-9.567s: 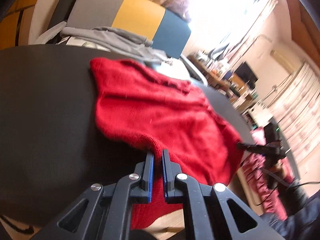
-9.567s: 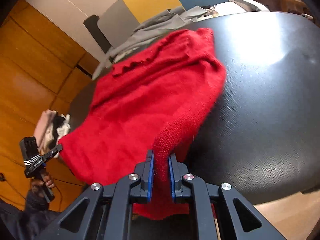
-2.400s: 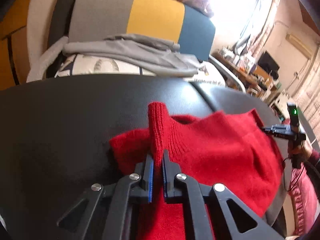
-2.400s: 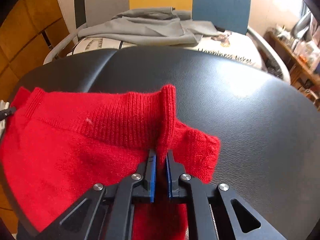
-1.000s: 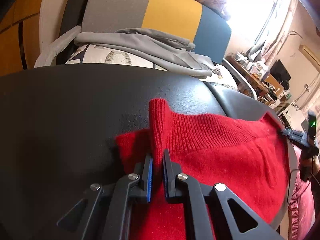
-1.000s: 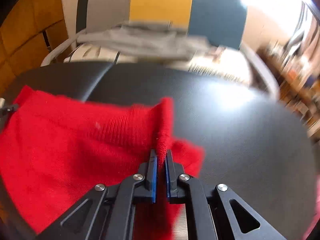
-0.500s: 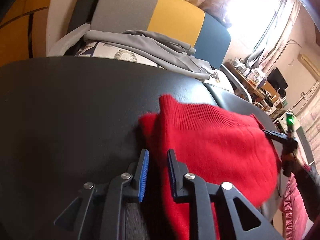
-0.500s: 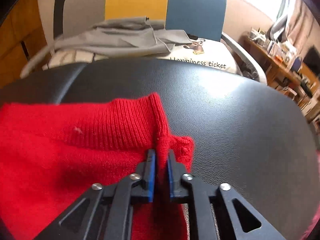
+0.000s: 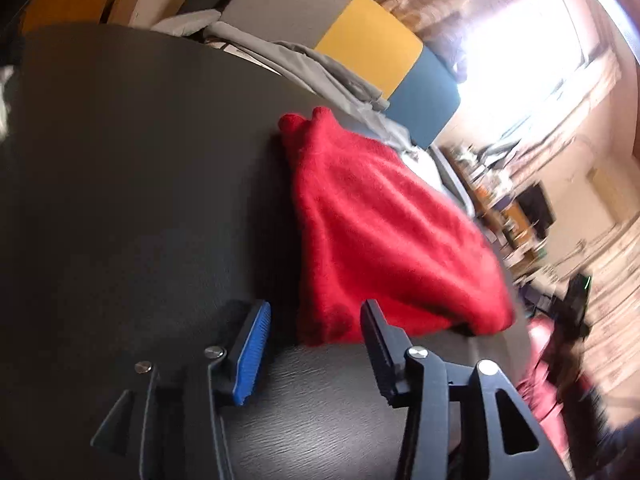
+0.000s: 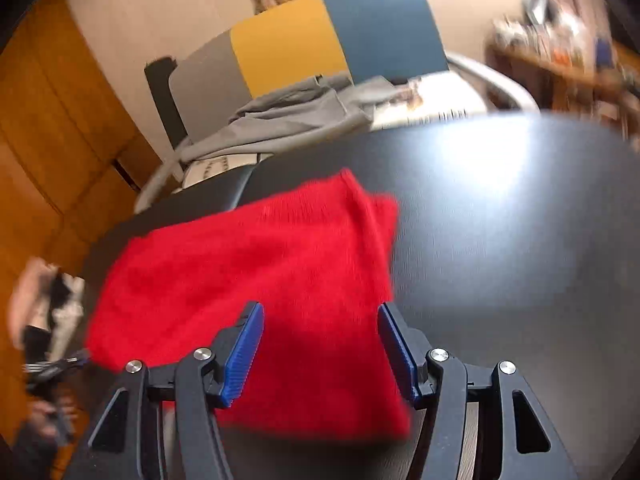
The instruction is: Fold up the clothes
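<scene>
A red knitted sweater [image 9: 380, 232] lies folded in a thick pad on the black table [image 9: 120, 160]. My left gripper [image 9: 314, 312] is at its near left corner. Its jaws are opening, the corner shows in the gap, and neither pad touches the knit. In the right wrist view the sweater [image 10: 260, 264] fills the middle. My right gripper [image 10: 320, 312] hovers over its near right part with jaws opening wide, red cloth under the gap and nothing pinched. The other gripper shows blurred at the far edge of each view: the right gripper [image 9: 576, 300] and the left gripper [image 10: 52, 364].
Behind the table stands a chair with a grey, yellow and blue back [image 10: 300, 44], a grey garment [image 10: 300, 116] heaped on its seat. Bare black tabletop [image 10: 500, 240] spreads to the right of the sweater. Wooden panels are at the left, cluttered shelves at the far right.
Both grippers were shut on the sweater's ribbed edge; now both have let go and drawn back toward me. The lifted edge has dropped, and both views have rolled.
</scene>
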